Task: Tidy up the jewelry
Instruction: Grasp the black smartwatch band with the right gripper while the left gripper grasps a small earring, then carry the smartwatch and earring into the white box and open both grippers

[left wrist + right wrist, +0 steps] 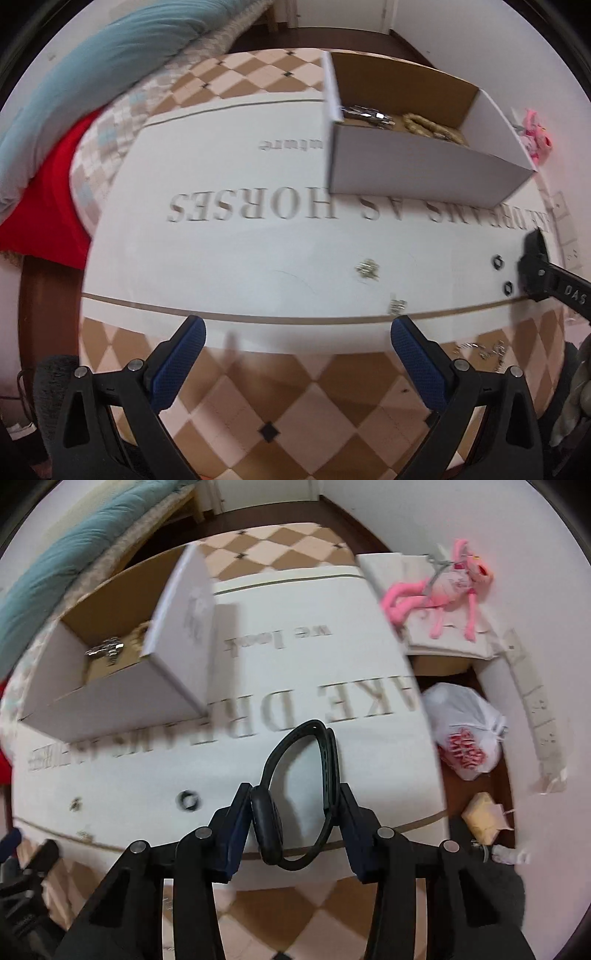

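Checkered table (310,398): white box (413,162) holding silver jewelry (365,112), beaded bracelet (432,127); left tool (295,332) spread wide, right tool (295,812) clamping black watch (295,794).

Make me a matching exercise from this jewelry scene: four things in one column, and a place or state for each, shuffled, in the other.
1. black band
2. silver bracelet
3. left gripper
4. pink plush toy

A. open, holding nothing
B. lying in the cardboard box
C. held by the right gripper
D. lying on a white box, off the mat

Pairs: 1-C, 2-B, 3-A, 4-D
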Demonstrator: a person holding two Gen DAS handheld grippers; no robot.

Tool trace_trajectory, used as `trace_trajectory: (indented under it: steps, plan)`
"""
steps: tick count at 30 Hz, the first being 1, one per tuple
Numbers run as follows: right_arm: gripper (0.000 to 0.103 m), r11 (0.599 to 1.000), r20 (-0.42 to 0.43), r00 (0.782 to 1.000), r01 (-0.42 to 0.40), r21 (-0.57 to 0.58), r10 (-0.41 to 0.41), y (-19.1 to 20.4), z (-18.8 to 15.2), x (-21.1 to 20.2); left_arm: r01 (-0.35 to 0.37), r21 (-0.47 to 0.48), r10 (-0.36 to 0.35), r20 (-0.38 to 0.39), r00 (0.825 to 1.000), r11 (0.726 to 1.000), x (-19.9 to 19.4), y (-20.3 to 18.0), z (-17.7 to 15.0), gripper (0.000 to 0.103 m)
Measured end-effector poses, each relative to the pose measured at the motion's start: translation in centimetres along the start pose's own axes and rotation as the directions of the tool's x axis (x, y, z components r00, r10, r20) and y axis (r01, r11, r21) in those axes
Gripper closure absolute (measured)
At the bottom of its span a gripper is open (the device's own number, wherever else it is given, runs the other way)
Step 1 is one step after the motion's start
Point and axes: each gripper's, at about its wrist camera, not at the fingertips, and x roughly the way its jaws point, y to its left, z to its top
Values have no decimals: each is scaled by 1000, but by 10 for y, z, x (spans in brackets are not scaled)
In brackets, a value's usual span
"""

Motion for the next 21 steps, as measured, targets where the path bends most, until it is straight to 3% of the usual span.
trace_trajectory:
  steps: [4, 6, 10, 12, 15, 21]
  plan:
    - [58, 999, 12, 1000, -15, -33, 15, 10, -11, -10, 40, 42, -40, -2, 999, 998, 5, -19, -2, 6]
    - [58, 999, 10, 1000, -23, -33, 24, 12, -17, -14, 53, 60, -53, -11, 999, 997, 9, -27, -3, 21]
    - [59, 1000, 12, 1000, -17, -23, 17, 8, -25, -16, 52, 99, -51, -17, 999, 994, 15, -43, -5, 41]
    - [59, 1000, 5, 1000, -9, -20, 9, 6, -29, -14, 50, 121, -48, -20, 999, 991, 17, -50, -7, 60]
    - [60, 1000, -8, 1000, -8, -11, 8, 3, -33, -11, 55, 138, -55, -2, 998, 989, 16, -55, -6, 78]
    - [61, 1000, -2, 1000, -11, -9, 11, 2, -33, -11, 62, 153, -66, 20, 998, 986, 15, -60, -2, 97]
